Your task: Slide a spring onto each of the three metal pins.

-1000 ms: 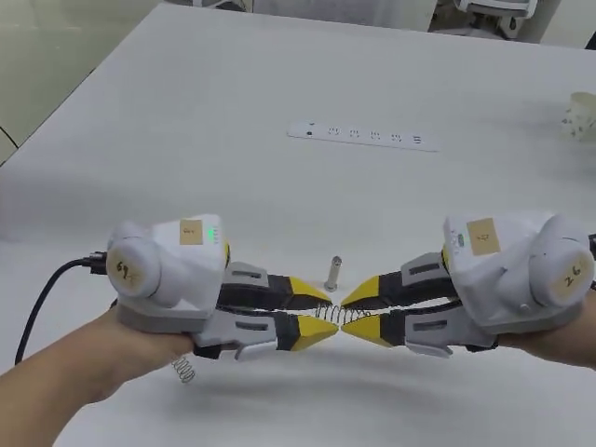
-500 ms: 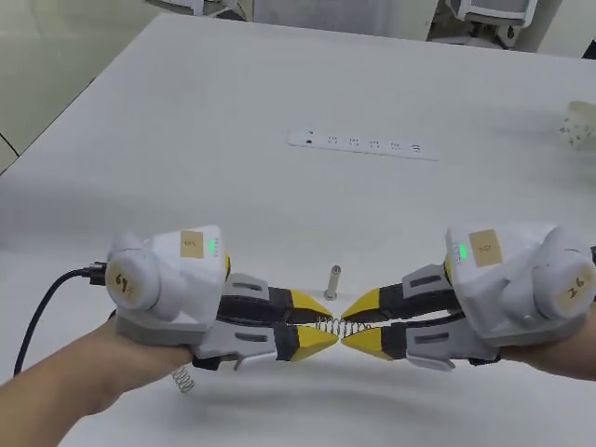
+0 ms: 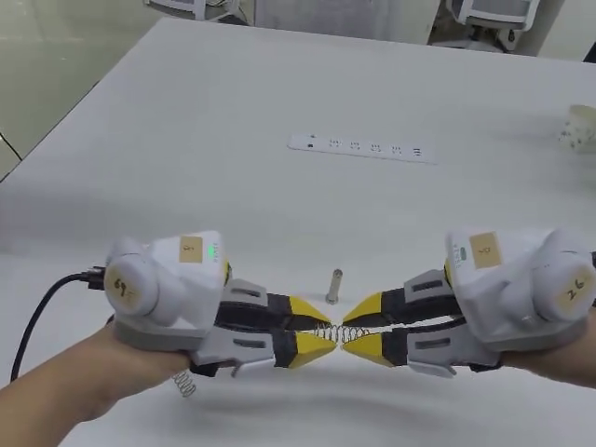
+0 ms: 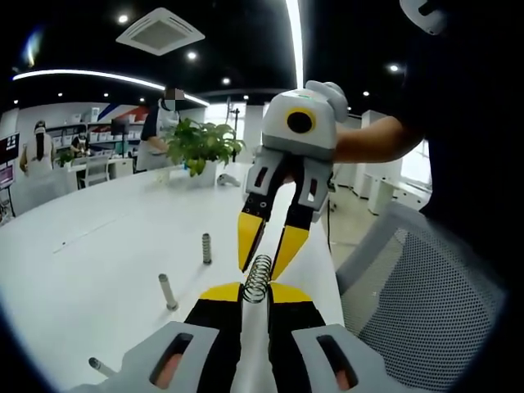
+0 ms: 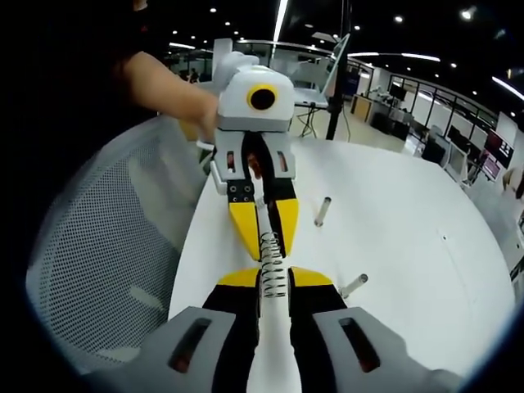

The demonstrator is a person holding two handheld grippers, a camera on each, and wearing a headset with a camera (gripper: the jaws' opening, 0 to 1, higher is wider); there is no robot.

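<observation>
A short metal spring (image 3: 334,332) hangs in the air between my two grippers, which meet tip to tip over the table. My left gripper (image 3: 321,336) is shut on one end of the spring (image 4: 258,277), and my right gripper (image 3: 350,336) is shut on the other end (image 5: 273,260). Just behind the tips a bare metal pin (image 3: 333,285) stands upright. In the left gripper view a second pin (image 4: 206,248) looks ribbed, as if it carries a spring, a bare pin (image 4: 168,292) stands nearer, and a third (image 4: 97,367) lies flat.
A loose spring (image 3: 183,382) lies on the white table (image 3: 186,140) under my left hand. A white power strip (image 3: 361,147) sits farther back, a paper cup (image 3: 582,126) at the far right. A black cable (image 3: 37,317) trails left. A mesh chair (image 4: 426,286) stands beside the table.
Both grippers stay shut on the spring, tip to tip. They sit slightly lower in the picture, mostly from the head camera shifting.
</observation>
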